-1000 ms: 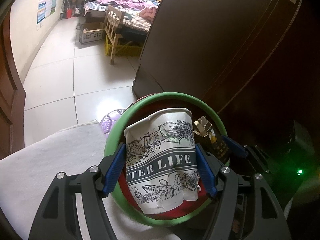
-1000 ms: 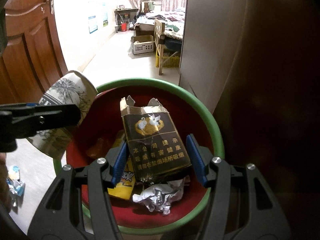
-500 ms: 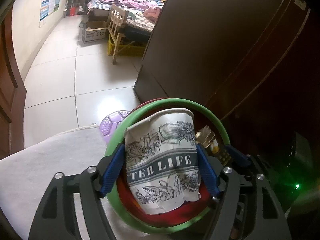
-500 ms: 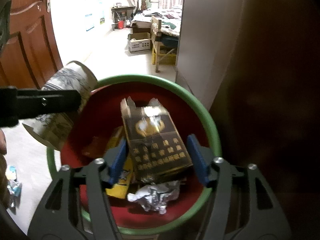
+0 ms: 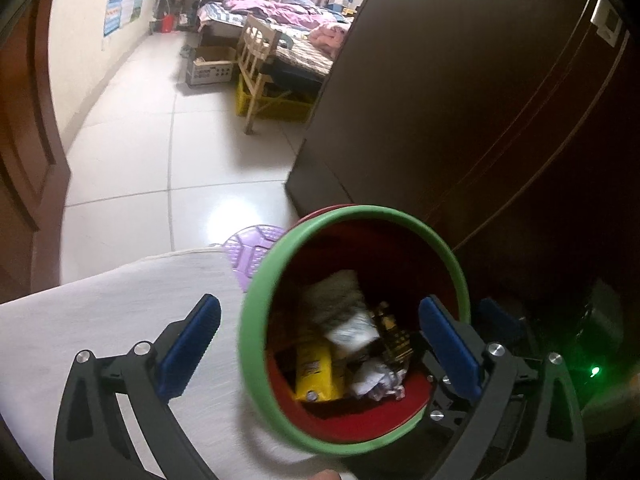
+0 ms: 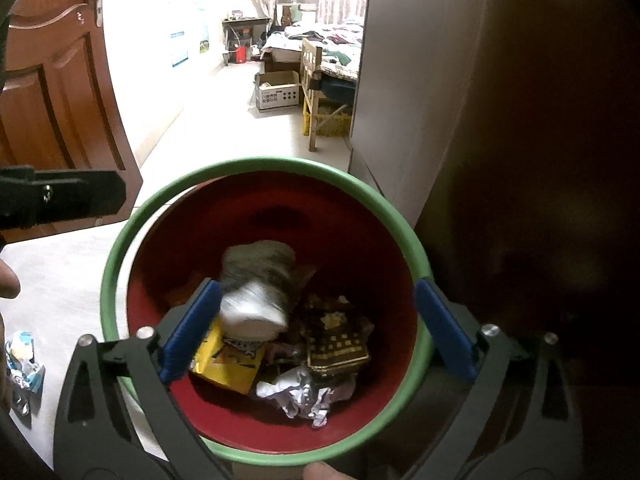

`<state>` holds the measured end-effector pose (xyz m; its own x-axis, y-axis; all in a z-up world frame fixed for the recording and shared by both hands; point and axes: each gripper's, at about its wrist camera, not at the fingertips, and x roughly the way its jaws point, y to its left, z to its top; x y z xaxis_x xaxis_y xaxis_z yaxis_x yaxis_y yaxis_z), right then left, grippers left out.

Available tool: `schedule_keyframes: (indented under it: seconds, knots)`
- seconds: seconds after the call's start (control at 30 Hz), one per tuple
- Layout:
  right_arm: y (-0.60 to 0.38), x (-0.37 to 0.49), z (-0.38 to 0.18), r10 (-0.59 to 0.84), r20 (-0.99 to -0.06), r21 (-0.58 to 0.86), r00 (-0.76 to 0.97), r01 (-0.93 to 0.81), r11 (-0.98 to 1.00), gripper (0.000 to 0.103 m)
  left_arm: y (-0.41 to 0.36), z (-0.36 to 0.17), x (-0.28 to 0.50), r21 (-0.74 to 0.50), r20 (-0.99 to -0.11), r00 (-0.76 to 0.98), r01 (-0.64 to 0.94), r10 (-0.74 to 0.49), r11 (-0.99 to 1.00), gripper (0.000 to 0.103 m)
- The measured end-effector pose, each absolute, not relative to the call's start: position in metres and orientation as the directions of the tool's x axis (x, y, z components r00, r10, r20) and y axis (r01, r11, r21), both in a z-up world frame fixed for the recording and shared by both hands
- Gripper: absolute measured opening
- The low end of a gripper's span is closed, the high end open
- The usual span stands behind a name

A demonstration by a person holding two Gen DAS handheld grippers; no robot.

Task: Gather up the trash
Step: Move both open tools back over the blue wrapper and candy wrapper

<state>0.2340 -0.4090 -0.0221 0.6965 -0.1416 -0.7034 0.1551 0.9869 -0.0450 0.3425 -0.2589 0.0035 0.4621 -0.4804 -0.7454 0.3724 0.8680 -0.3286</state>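
A: Item 1, red bin (image 6: 360, 204): what is sitting inside?

B: Paper cup (image 6: 256, 300), blurred, and dark carton (image 6: 338, 344), both lying in the bin below the tools.

A: Tools?

B: Left tool (image 5: 320, 344) and right tool (image 6: 316, 328) have just been opening; both are gaping wide, gripping nothing.

A: Item 2?

B: Crumpled wrapper (image 6: 22, 368) is lying on the floor, left of the bin, likely nearer the left tool.

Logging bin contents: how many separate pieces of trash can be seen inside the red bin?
4: a blurred paper cup at the middle, a yellow wrapper lower left, a dark cigarette pack on the right, and crumpled foil nearest the camera. More may be hidden underneath.
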Motion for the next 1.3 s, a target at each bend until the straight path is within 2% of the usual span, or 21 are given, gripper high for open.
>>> schedule_keyframes:
  seconds: [0.4, 0.67, 1.03, 1.3]
  knots:
    - [-0.359, 0.210, 0.008, -0.114, -0.667, -0.070, 0.736, 0.091, 0.993, 0.098, -0.187, 0.040, 0.295, -0.255, -0.722, 0.575, 0.296, -0.385, 0.921, 0.095]
    - [-0.299, 0.180, 0.036, -0.037, -0.649, -0.069, 0.760, -0.010, 0.998, 0.098, -0.122, 0.065, 0.238, -0.206, -0.703, 0.638, 0.240, -0.314, 0.949, 0.095]
    - [-0.223, 0.148, 0.037, 0.057, -0.684, -0.068, 0.727, -0.141, 0.988, 0.098, -0.049, 0.050, 0.184, -0.217, -0.721, 0.644, 0.140, -0.255, 0.966, 0.095]
    - [-0.184, 0.143, 0.021, 0.099, -0.727, -0.058, 0.679, -0.204, 0.977, 0.098, -0.005, 0.019, 0.161, -0.235, -0.752, 0.621, 0.062, -0.222, 0.970, 0.095]
